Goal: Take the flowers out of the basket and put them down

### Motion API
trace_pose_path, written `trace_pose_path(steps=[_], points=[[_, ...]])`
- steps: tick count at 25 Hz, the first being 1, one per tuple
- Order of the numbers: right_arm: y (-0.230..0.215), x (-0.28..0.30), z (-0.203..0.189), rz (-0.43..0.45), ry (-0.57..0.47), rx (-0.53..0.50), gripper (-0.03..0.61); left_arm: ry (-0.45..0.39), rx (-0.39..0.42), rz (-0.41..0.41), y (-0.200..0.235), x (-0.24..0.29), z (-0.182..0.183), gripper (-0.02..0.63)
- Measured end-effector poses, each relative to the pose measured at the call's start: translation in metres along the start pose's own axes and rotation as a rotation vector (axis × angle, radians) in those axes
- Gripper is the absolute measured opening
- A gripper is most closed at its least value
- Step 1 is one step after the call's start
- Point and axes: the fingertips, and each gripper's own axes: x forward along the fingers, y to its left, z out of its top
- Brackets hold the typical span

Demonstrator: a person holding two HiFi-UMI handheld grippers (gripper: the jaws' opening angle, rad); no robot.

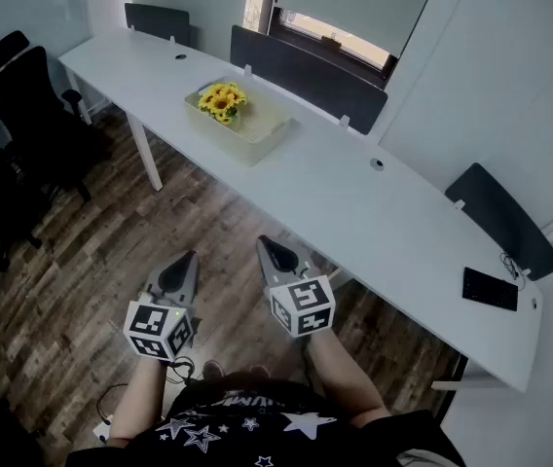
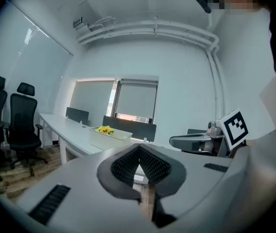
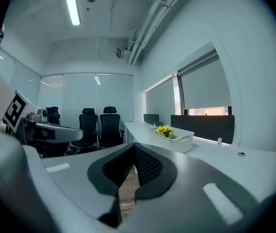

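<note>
Nearest: left gripper (image 1: 191, 258) and right gripper (image 1: 266, 244), side by side above wood floor (image 1: 92, 251), jaws of each pressed together, nothing between. Beyond: long white table (image 1: 354, 202). Toward its far left: white basket (image 1: 257, 139) holding yellow flowers (image 1: 223, 101).

The left gripper (image 1: 191, 258) and right gripper (image 1: 265, 244) are pale grey with black ribbed pads (image 2: 123, 165). Each carries a cube (image 1: 160, 331) patterned in black-and-white squares. Ahead of them are yellow flowers (image 1: 222, 101) with green leaves, a cream basket (image 1: 262, 132) and a white desk (image 1: 354, 212). Beneath them the plank floor (image 1: 101, 251) is streaked brown and grey. Left of the left gripper the office chairs (image 1: 33, 105) are black. Behind both, the shirt (image 1: 257, 426) is black with white stars.
</note>
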Motion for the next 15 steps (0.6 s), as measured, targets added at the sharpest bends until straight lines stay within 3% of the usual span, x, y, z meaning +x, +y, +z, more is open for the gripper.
trace_pose_path(steps=[6, 15], points=[[-0.001, 0.004, -0.001, 0.038, 0.023, 0.047, 0.002, 0.01, -0.016, 0.024, 0.004, 0.006, 0.001, 0.009], [0.009, 0.006, -0.005, 0.068, 0.047, 0.012, 0.002, 0.002, -0.007, 0.017, 0.002, 0.003, 0.008, 0.009]])
